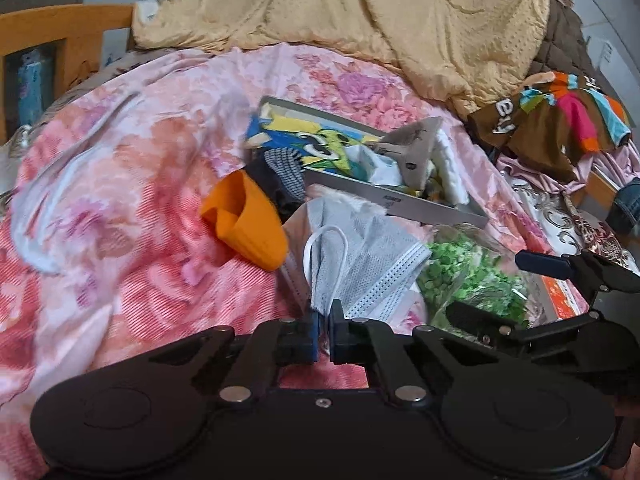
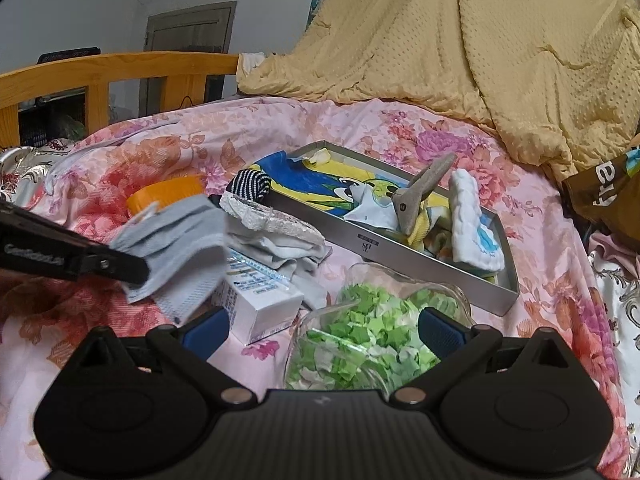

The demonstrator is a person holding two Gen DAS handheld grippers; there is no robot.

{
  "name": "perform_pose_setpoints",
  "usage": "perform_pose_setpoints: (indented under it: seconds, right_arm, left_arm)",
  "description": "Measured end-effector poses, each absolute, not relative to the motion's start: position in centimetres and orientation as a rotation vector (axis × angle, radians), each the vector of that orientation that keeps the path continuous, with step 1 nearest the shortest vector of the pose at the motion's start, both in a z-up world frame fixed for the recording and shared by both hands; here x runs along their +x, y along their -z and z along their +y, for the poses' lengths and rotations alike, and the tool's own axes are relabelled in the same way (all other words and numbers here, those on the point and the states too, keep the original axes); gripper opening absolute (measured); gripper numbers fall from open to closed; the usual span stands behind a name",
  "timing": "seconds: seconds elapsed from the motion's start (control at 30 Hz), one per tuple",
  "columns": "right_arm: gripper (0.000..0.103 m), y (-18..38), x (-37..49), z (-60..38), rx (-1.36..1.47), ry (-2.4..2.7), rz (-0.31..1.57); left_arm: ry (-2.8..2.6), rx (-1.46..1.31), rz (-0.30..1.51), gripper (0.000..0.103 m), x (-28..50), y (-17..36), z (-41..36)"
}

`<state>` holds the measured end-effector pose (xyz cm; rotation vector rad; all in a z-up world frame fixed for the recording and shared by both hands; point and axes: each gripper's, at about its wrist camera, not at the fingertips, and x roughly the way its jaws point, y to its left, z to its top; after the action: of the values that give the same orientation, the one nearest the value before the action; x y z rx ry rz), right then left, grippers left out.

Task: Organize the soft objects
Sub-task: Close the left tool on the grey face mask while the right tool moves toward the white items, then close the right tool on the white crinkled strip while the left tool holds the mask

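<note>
My left gripper (image 1: 326, 320) is shut on the lower edge of a grey face mask (image 1: 360, 264), which lifts off the pink floral quilt. In the right wrist view the same gripper (image 2: 136, 270) comes in from the left and pinches the mask (image 2: 184, 240). My right gripper (image 2: 324, 330) stands open, with a clear jar of green paper pieces (image 2: 360, 340) between its fingers, untouched. A metal tray (image 2: 400, 248) behind holds a cartoon cloth, a grey plush piece (image 2: 420, 188) and a white folded cloth (image 2: 472, 220). A striped sock (image 2: 250, 184) lies at its left end.
An orange soft item (image 1: 248, 224) lies left of the mask. Under the mask sit a white carton (image 2: 260, 304) and pale cloths. A yellow blanket (image 1: 360, 20) is heaped at the back, colourful clothes (image 1: 560, 120) at the right, and a wooden bed rail (image 2: 120, 68) at the left.
</note>
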<state>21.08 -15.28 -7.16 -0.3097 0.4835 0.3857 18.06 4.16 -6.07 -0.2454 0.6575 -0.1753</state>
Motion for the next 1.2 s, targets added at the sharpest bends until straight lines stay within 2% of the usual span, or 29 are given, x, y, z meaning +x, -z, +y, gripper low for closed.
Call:
perform_pose_setpoints:
  seconds: [0.7, 1.2]
  right_arm:
    - [0.097, 6.4, 25.9, -13.5, -0.246, -0.519, 0.437]
    - [0.075, 6.6, 28.0, -9.7, -0.423, -0.608, 0.397]
  left_arm:
    - [0.126, -0.296, 0.612, 0.004, 16.2, 7.3, 5.3]
    - [0.118, -0.343, 0.621, 0.004, 16.6, 8.2, 5.8]
